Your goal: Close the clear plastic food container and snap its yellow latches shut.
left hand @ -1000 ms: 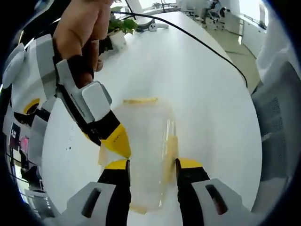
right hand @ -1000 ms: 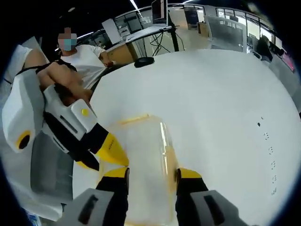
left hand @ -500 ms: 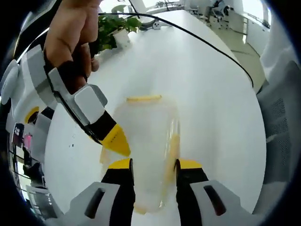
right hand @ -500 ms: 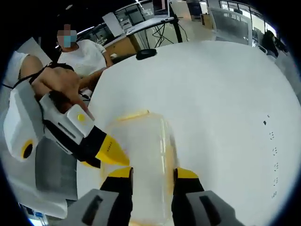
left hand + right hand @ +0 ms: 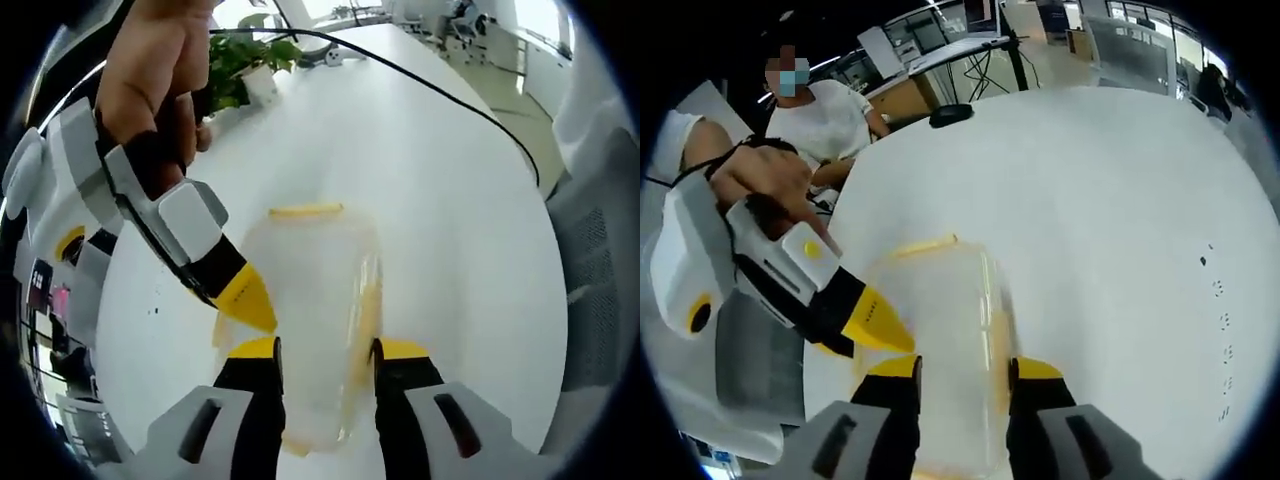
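The clear plastic container point(image 5: 312, 290) lies on the white table with its lid on. Yellow latches show at its far end point(image 5: 305, 211) and along its right side point(image 5: 367, 312). My left gripper point(image 5: 327, 348) hangs over the near end, jaws apart, with the container showing between them. The right gripper point(image 5: 245, 298), held by a hand, touches the container's left side with its yellow tip. In the right gripper view the container point(image 5: 940, 315) lies under my right gripper point(image 5: 962, 368), whose jaws are also apart. There the left gripper point(image 5: 872, 320) comes in at the left edge.
The white table point(image 5: 430, 180) stretches far beyond the container. A black cable point(image 5: 440, 100) crosses it, and a potted plant point(image 5: 240, 60) stands at the far edge. A seated person point(image 5: 825, 125) and a dark object point(image 5: 950, 115) are past the table.
Both views shifted slightly a second ago and have held steady since. The container and both grippers keep the same places relative to each other.
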The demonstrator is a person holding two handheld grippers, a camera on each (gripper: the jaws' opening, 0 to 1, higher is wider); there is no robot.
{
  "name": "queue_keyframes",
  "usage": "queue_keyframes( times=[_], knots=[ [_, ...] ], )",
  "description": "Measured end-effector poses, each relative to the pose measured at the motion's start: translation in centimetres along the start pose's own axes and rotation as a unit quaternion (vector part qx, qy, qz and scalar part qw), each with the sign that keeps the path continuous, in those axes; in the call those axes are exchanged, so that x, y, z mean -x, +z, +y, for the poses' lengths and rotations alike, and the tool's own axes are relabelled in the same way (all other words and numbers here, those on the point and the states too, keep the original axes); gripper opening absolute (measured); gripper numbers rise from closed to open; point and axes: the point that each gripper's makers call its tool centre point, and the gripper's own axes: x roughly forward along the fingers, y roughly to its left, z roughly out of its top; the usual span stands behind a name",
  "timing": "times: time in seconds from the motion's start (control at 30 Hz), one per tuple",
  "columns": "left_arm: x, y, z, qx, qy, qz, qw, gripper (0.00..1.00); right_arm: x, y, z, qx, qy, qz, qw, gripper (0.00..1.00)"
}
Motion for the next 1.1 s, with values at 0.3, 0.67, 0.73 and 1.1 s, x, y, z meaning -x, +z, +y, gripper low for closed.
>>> queue_keyframes(
  times=[0.3, 0.67, 0.73, 1.1],
  knots=[
    [0.1, 0.1, 0.0, -0.005, 0.001, -0.005, 1.0000, 0.32, 0.2, 0.3, 0.0, 0.003, -0.014, -0.008, 0.9999, 0.33],
    [0.4, 0.3, 0.1, -0.011, -0.015, -0.011, 0.9998, 0.34, 0.5, 0.4, 0.1, 0.048, -0.055, 0.008, 0.9973, 0.42],
    [0.4, 0.2, 0.1, -0.010, -0.017, -0.008, 0.9998, 0.34, 0.6, 0.3, 0.2, 0.049, -0.058, 0.004, 0.9971, 0.41],
    [1.3, 0.0, 0.6, 0.003, -0.027, -0.006, 0.9996, 0.37, 2.2, 0.4, 0.9, 0.061, -0.082, -0.014, 0.9947, 0.44]
  ],
)
